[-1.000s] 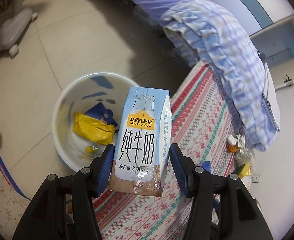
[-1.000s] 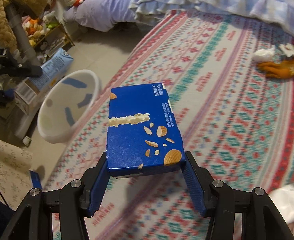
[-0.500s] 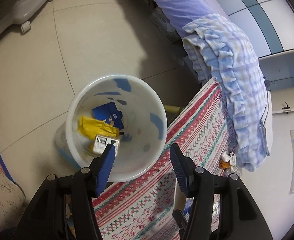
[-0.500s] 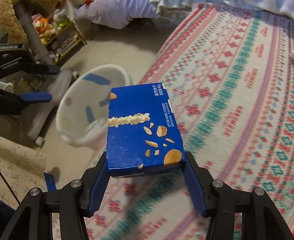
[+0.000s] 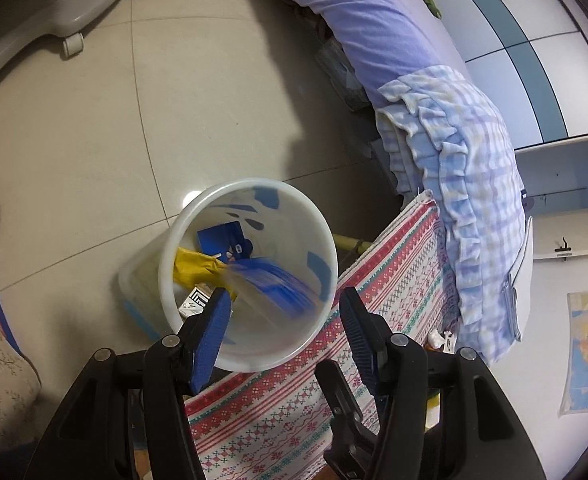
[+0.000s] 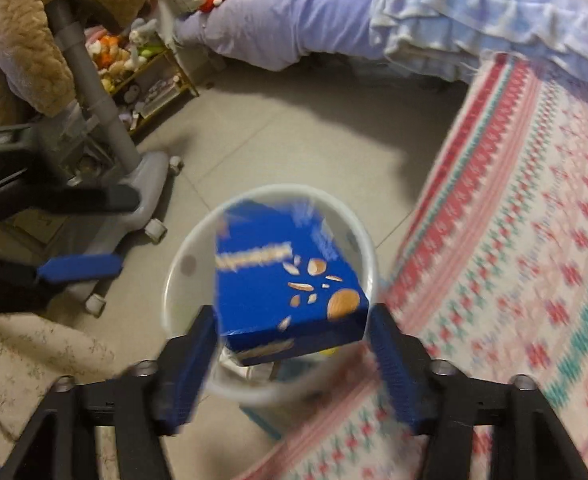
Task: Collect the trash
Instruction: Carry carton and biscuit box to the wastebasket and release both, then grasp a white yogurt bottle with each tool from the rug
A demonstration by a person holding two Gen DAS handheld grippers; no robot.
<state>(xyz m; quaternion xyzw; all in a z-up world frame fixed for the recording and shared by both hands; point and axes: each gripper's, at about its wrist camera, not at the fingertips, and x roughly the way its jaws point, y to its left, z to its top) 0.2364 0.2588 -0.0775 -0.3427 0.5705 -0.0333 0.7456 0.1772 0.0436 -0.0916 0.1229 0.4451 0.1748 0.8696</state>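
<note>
Right hand-held gripper [image 6: 292, 344] is seen spread wide above the white bin [image 6: 367, 248]; the blue almond box [image 6: 290, 284] is no longer gripped, caught tilted and blurred over the bin mouth, judged released so it drops inside. Left hand-held gripper [image 5: 282, 316] is held released and empty just over the same bin rim [image 5: 254, 184]. Yellow wrapper [image 5: 192, 268] and other cartons are noted at the bottom. Bin is placed on the tile floor [image 5: 94, 128] against the patterned rug [image 5: 286, 400], near remaining litter

Blue box [image 6: 286, 292] over bin [image 6: 174, 276], tool [image 6: 294, 364] spread
</note>
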